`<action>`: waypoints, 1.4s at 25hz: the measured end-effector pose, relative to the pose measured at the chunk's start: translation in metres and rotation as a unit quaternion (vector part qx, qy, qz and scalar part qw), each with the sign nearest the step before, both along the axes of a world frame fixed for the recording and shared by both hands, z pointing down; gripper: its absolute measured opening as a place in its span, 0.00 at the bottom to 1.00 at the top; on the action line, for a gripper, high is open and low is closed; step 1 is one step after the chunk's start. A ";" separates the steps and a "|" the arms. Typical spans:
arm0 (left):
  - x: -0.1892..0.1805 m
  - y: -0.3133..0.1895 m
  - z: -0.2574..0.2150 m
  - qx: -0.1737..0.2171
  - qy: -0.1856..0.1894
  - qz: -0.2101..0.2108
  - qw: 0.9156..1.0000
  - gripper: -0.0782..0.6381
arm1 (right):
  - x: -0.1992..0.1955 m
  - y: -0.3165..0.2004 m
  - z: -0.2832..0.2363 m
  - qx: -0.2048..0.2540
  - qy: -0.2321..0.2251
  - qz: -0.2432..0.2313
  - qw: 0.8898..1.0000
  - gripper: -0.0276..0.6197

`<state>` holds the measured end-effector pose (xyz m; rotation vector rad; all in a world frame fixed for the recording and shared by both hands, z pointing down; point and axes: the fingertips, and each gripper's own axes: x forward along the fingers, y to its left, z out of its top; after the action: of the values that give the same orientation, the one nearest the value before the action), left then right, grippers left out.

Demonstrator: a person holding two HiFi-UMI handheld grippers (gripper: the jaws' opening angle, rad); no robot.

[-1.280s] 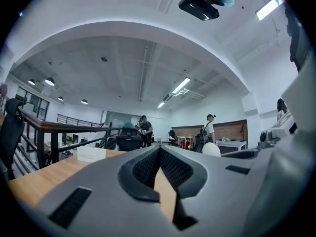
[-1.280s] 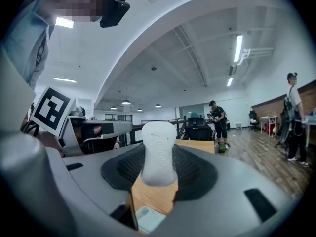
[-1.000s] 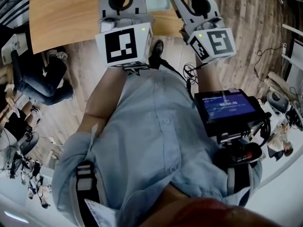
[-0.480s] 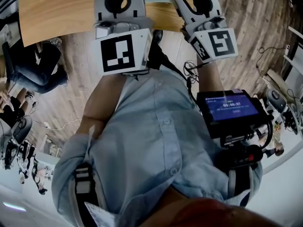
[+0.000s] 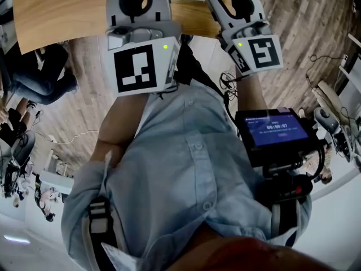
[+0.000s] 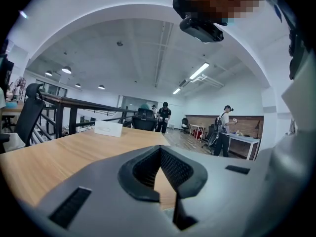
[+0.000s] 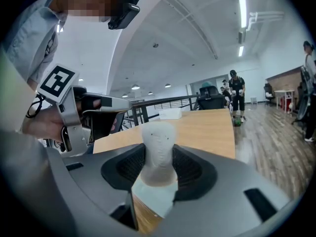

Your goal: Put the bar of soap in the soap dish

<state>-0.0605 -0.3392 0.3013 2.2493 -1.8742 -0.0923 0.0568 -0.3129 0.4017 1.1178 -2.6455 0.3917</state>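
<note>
Soap bar is held upright in the right gripper, the left gripper is closed on nothing, and placement in the distant soap dish on the table is not yet done.

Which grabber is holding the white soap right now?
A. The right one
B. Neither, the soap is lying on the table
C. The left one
A. In the right gripper view, the white bar of soap stands pinched between the pads of the right gripper. The left gripper view shows the left gripper with nothing between its pads.
</note>
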 end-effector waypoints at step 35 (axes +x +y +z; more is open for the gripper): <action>-0.024 0.017 -0.003 -0.032 -0.005 -0.022 0.999 0.12 | -0.029 0.036 0.027 0.048 0.159 -0.109 0.980 0.33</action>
<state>-0.0847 -0.3224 0.2982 2.1707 -1.9036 -0.0278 0.0278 -0.2765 0.4285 0.8229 -2.4839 0.0388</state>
